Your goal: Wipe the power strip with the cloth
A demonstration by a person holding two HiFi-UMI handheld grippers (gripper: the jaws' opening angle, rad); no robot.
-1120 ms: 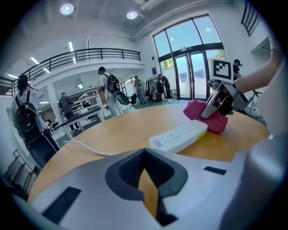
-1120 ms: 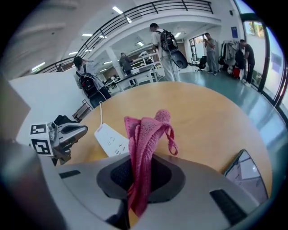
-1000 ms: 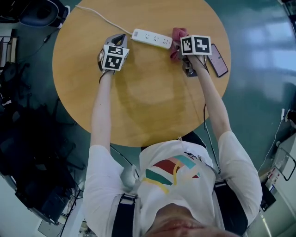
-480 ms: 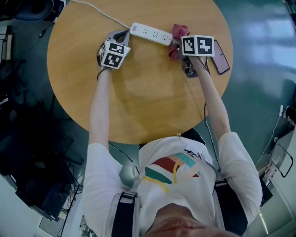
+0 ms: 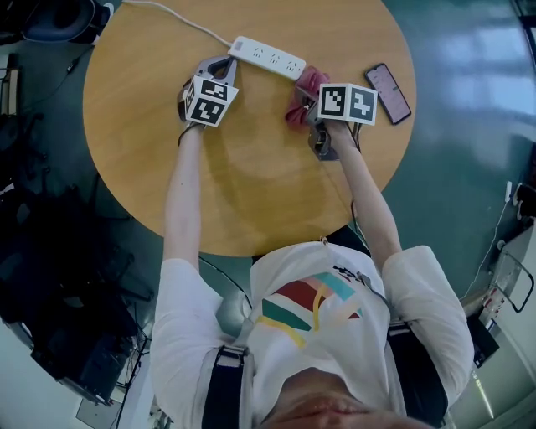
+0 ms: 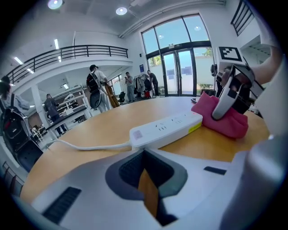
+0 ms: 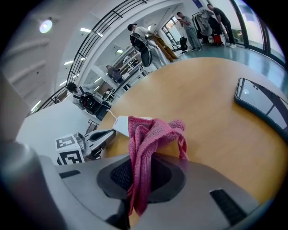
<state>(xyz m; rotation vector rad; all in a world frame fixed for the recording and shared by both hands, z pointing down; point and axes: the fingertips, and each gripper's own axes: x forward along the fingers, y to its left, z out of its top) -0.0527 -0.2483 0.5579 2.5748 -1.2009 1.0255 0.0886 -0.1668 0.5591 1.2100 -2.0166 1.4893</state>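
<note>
The white power strip [image 5: 266, 57] lies at the table's far side, its cord running off to the left. My left gripper [image 5: 219, 69] rests just in front of the strip's left end, jaws shut with nothing in them; in the left gripper view the strip [image 6: 166, 129] lies a short way ahead. My right gripper [image 5: 308, 111] is shut on the pink cloth [image 5: 299, 95], which bunches on the table beside the strip's right end. In the right gripper view the cloth [image 7: 148, 139] hangs folded from the jaws and hides most of the strip [image 7: 119, 125].
A dark phone [image 5: 387, 92] lies on the round wooden table [image 5: 251, 184] to the right of my right gripper. The strip's white cord [image 5: 180, 25] runs off the far left edge. Several people stand in the hall beyond the table.
My right gripper has drawn the cloth leftward and nearer to me, off the strip's right end, and has come away from the phone. The left gripper has hardly moved.
</note>
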